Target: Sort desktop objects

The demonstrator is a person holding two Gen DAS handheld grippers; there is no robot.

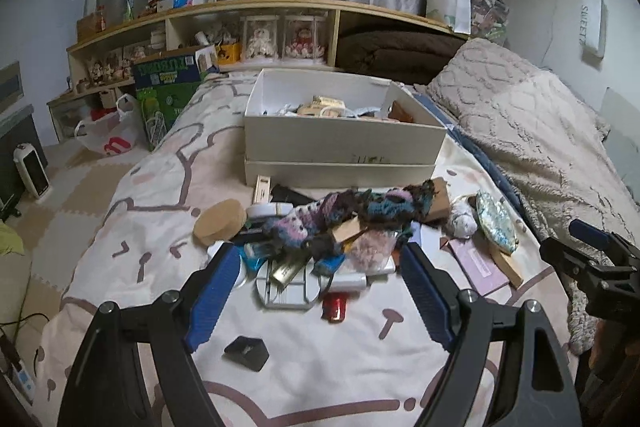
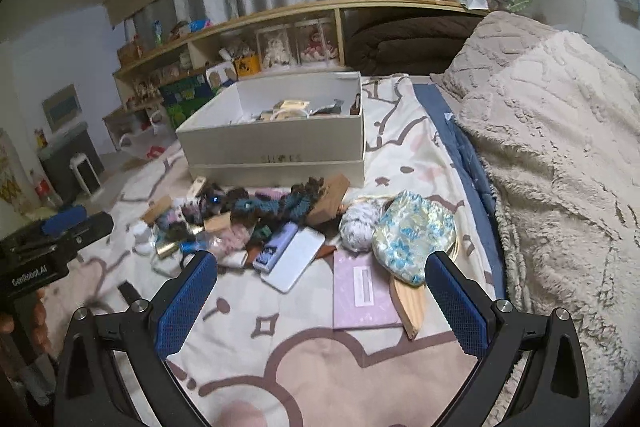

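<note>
A pile of small objects lies on the patterned bedspread in front of a white open box (image 1: 344,141) (image 2: 276,143). In the left wrist view the pile holds a dark knitted scarf (image 1: 352,213), a tan round puff (image 1: 220,221), a red small item (image 1: 335,307) and a black small case (image 1: 247,352). My left gripper (image 1: 318,259) is open above the pile's near edge and holds nothing. In the right wrist view I see a floral pouch (image 2: 412,235), a pink booklet (image 2: 362,289), a white phone (image 2: 294,259) and a grey yarn ball (image 2: 358,225). My right gripper (image 2: 322,267) is open and empty.
The box has several small items inside. A fluffy beige blanket (image 2: 560,147) is heaped along the right side of the bed. A wooden shelf (image 1: 256,27) with dolls and boxes runs behind. The floor drops off at the left, with a plastic bag (image 1: 110,135).
</note>
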